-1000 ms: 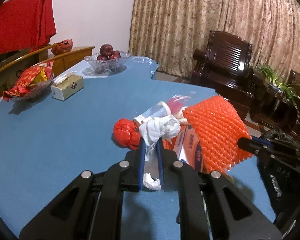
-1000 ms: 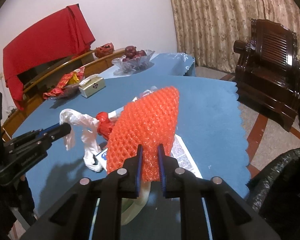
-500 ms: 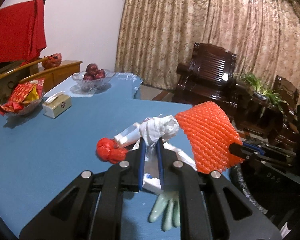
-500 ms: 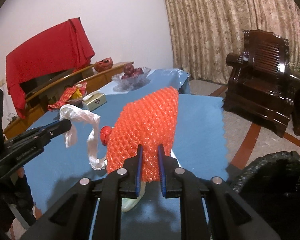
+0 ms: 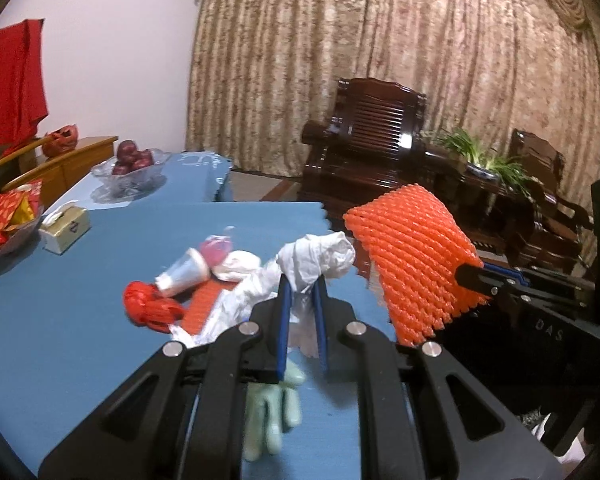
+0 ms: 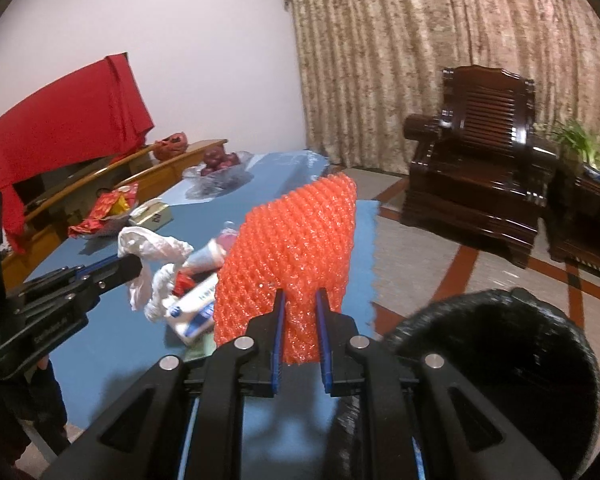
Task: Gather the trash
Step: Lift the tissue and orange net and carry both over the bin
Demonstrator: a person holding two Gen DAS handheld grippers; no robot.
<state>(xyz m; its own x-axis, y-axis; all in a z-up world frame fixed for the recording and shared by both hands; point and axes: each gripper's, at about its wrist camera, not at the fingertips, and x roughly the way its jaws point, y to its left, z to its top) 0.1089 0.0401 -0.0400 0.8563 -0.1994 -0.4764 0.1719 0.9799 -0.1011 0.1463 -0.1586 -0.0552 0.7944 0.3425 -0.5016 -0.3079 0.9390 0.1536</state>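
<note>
Dim indoor light, fisheye-warped edges, slight blur

Orange mesh sleeve, blue tablecloth

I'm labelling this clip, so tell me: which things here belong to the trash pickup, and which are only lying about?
Part of the job:
- orange foam net, held by right gripper
- white plastic bag, held by left gripper
- red knotted bag
- pale green glove
- black-lined bin

Just lying about:
- fruit bowl
- tissue box
- armchair

My left gripper pinches a crumpled white plastic bag at frame centre; orange foam net at right.
</note>
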